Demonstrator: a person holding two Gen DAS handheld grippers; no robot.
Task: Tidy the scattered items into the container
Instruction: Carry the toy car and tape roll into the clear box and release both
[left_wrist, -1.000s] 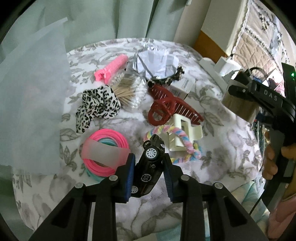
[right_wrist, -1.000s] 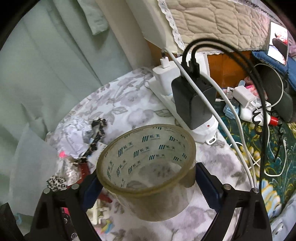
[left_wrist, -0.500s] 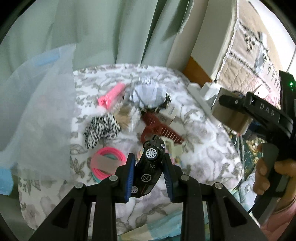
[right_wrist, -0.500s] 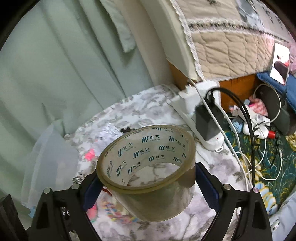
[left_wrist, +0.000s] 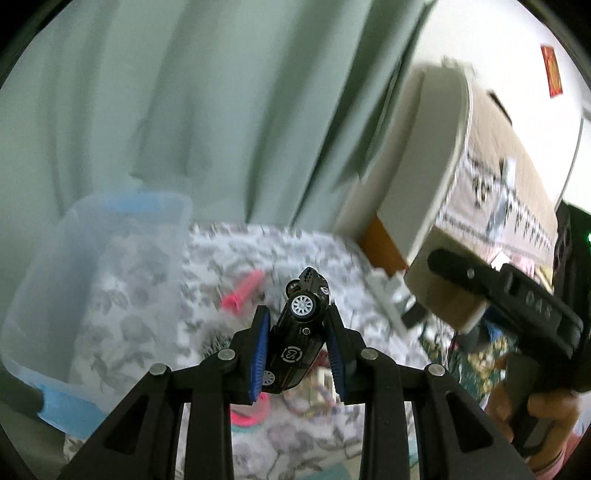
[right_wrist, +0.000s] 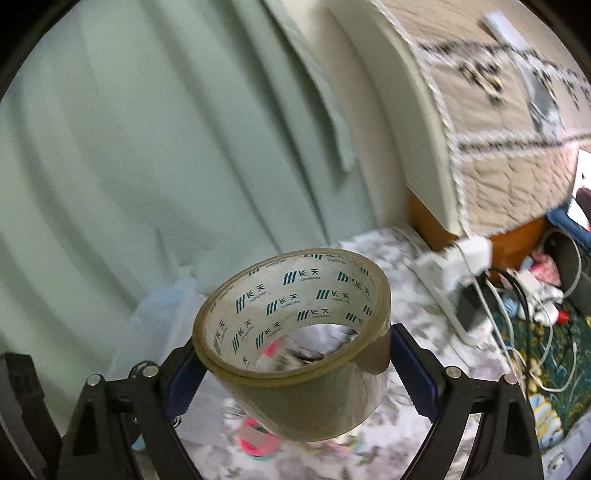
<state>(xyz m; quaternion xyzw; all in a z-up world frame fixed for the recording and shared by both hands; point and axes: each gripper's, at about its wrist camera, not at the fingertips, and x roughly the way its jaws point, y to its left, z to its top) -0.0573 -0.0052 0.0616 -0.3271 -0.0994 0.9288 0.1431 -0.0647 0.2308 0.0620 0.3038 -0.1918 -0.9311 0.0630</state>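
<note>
My left gripper (left_wrist: 297, 352) is shut on a black toy car (left_wrist: 300, 330), held nose-up between the blue pads, high over the flowered table (left_wrist: 207, 295). A clear plastic container with a blue rim (left_wrist: 92, 280) stands at the table's left. My right gripper (right_wrist: 293, 363) is shut on a wide roll of brown packing tape (right_wrist: 295, 343), lifted above the table. That roll of tape (left_wrist: 439, 291) and the right gripper show at the right of the left wrist view, with a hand (left_wrist: 532, 413) on the handle. A pink clip (left_wrist: 242, 291) lies blurred on the cloth.
Pink hair bands (left_wrist: 253, 415) and other small items lie blurred under the left gripper. A white power strip with chargers and cables (right_wrist: 469, 295) runs along the table's right side. Green curtain (right_wrist: 147, 147) hangs behind; a quilt-covered bed (right_wrist: 498, 129) stands at the right.
Both grippers have risen well above the table, each keeping its hold. The table items have shrunk and dropped in view, and the clear container's rim has come into sight at the left.
</note>
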